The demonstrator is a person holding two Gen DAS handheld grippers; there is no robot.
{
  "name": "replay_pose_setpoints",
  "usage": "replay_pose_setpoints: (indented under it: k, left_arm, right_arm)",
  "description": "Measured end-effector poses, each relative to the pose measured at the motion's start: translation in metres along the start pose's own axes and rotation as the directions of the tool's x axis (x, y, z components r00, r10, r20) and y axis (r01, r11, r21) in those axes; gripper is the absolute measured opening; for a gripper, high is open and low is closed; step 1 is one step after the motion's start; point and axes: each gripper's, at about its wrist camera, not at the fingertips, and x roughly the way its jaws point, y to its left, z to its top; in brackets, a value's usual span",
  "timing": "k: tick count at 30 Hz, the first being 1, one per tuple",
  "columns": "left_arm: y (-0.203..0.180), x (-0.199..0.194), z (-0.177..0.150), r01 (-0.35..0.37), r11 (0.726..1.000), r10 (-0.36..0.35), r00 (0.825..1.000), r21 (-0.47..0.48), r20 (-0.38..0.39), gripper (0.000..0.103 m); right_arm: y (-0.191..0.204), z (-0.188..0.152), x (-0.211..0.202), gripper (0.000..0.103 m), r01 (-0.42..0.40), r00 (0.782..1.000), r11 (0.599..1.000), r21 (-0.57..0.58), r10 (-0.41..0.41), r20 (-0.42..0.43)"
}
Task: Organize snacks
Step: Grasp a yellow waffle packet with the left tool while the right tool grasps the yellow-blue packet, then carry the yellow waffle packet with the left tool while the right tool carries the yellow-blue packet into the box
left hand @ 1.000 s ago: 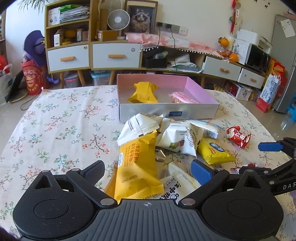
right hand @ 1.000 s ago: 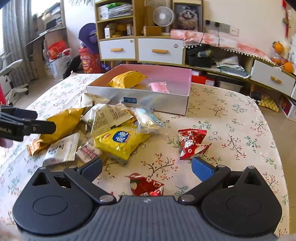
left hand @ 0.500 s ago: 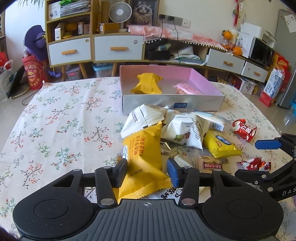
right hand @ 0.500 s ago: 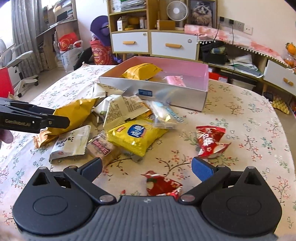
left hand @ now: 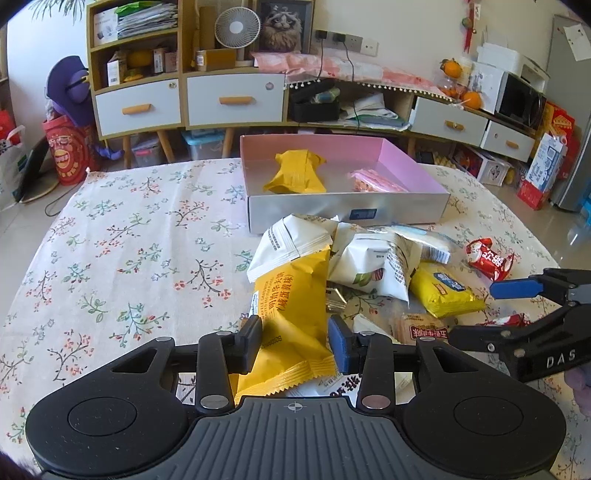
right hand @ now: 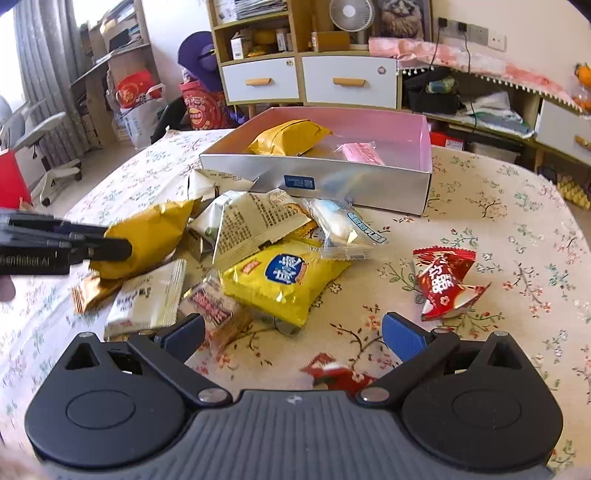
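Left tongs (left hand: pixel 293 345) have just closed onto the yellow packet (left hand: pixel 291 314) in the counter's middle pile; it should lift straight, clearing neighbours, toward the box (left hand: pixel 347 210); right tongs (right hand: pixel 291 336) apart.

A white fan (left hand: pixel 237 27) and a cat picture (left hand: pixel 282 26) stand on the drawer cabinet (left hand: pixel 236 99).

Red wrapper (right hand: pixel 334 374) blurred, part hidden behind right tongs body, white pkt (left hand: pixel 340 387) mostly covered
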Motion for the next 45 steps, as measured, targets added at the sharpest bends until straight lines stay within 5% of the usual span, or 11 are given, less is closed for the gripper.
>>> replay_pose_setpoints:
  k: [10,17,25,45]
  left_arm:
    - [0.018,0.022,0.015,0.050,0.994,-0.053,0.998,-0.102,-0.033,0.055]
    - [0.027,0.039,0.020,0.039,0.983,-0.059,0.993,-0.178,-0.106,0.054]
    - [0.021,0.037,0.020,0.028,0.983,-0.051,0.991,-0.183,-0.122,0.040]
    - [0.019,0.003,0.023,0.045,0.981,-0.061,0.995,-0.188,-0.083,0.036]
  right_arm:
    - [-0.003,0.021,0.011,0.092,-0.046,0.999,0.984,0.170,0.047,-0.002]
    - [-0.007,0.019,0.022,0.079,-0.013,0.998,0.982,0.187,0.025,-0.062]
    - [-0.014,0.022,0.020,0.053,-0.020,0.996,0.981,0.192,0.037,-0.083]
    - [-0.012,0.027,-0.002,0.048,-0.045,0.990,0.979,0.199,0.071,-0.126]
